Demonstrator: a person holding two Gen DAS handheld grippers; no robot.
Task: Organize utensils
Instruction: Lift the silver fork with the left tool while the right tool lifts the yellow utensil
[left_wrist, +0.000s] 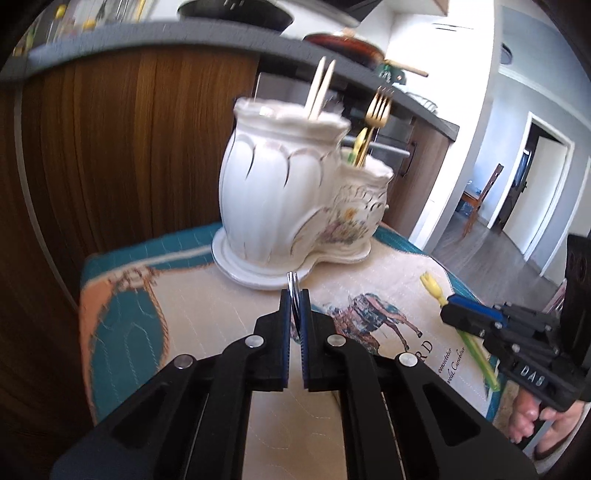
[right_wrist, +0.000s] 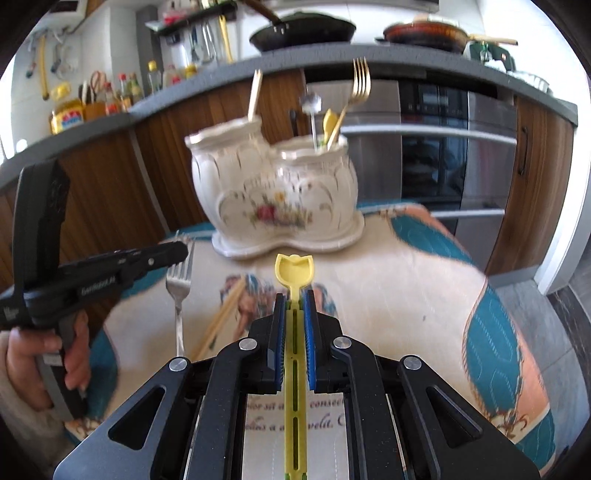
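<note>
My left gripper (left_wrist: 294, 299) is shut on a silver fork (left_wrist: 293, 286), seen edge-on between the blue pads. In the right wrist view the same left gripper (right_wrist: 181, 250) holds that fork (right_wrist: 178, 286) near its tines, handle hanging down. My right gripper (right_wrist: 295, 300) is shut on a yellow plastic spoon (right_wrist: 294, 272), bowl pointing forward. The left wrist view shows this right gripper (left_wrist: 450, 312) with the spoon (left_wrist: 433, 288). Ahead stands a white ceramic double holder (right_wrist: 277, 192), (left_wrist: 275, 184) with chopsticks (left_wrist: 320, 86) in one pot and a gold fork (left_wrist: 377, 107) in the other.
A pair of wooden chopsticks (right_wrist: 226, 315) lies on the quilted teal and cream mat (right_wrist: 388, 295) covering the small table. Behind the holder are wooden cabinets (left_wrist: 129, 147), an oven (right_wrist: 443, 147) and a counter with pans (right_wrist: 303, 31). A hand (right_wrist: 70, 362) grips the left tool.
</note>
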